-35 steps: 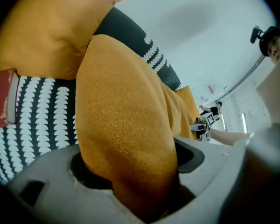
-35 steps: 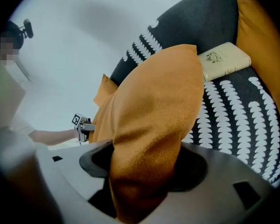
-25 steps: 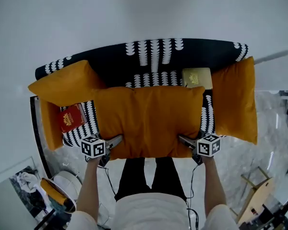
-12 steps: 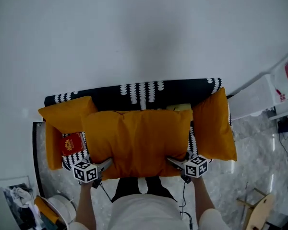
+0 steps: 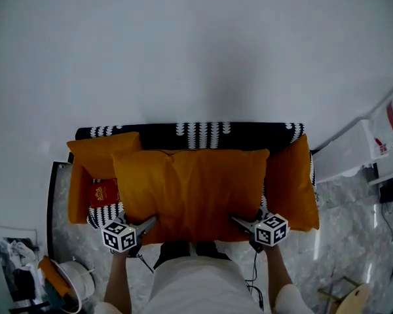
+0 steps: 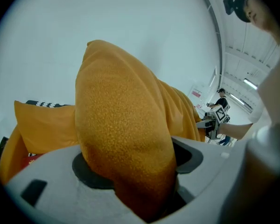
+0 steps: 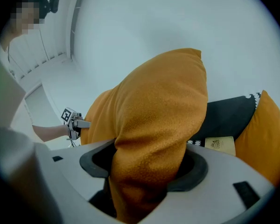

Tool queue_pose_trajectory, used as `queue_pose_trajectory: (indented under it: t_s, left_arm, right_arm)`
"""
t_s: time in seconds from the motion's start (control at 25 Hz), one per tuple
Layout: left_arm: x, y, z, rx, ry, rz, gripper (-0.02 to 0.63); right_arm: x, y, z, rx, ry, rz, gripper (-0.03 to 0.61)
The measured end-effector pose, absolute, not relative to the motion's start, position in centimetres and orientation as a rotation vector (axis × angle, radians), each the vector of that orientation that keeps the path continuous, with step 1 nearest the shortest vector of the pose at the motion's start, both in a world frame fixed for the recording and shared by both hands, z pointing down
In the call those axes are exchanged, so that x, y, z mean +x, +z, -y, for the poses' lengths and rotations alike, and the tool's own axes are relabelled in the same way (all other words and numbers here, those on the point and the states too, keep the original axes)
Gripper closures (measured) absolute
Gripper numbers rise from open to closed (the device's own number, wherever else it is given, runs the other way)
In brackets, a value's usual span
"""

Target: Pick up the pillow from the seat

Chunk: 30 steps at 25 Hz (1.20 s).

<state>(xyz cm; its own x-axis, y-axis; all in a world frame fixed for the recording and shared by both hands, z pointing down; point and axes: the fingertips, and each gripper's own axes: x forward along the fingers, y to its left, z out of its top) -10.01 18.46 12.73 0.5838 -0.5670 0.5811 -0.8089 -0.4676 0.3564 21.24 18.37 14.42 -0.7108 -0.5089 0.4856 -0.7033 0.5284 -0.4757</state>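
Observation:
A large orange pillow hangs in front of the black-and-white patterned sofa, lifted off its seat. My left gripper is shut on the pillow's near left corner, and my right gripper is shut on the near right corner. In the left gripper view the pillow's fabric fills the gap of the left gripper between both jaws. The right gripper view shows the same: orange fabric bunched in the right gripper. The pillow hides most of the seat.
Two more orange cushions stay on the sofa, one at the left end and one at the right end. A red book lies on the left seat, a beige book further right. A white cabinet stands at the right.
Both grippers have risen together with the pillow, which has come up off the seat. The sofa now looks smaller and farther below.

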Motion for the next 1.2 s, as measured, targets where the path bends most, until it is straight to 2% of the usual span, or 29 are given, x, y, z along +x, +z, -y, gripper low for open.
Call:
queue_pose_trajectory:
  t_s: [0.4, 1.2]
  left_arm:
    - [-12.5, 9.5, -21.4, 2.335, 0.547, 1.097, 0.272]
    - [-23.3, 6.7, -29.6, 2.44, 0.444, 1.143, 0.272]
  right_arm:
    - [18.1, 12.1, -22.5, 1.066, 0.908, 2.489, 0.275]
    - [7.1, 8.0, -31.2, 1.156, 0.647, 2.482, 0.278]
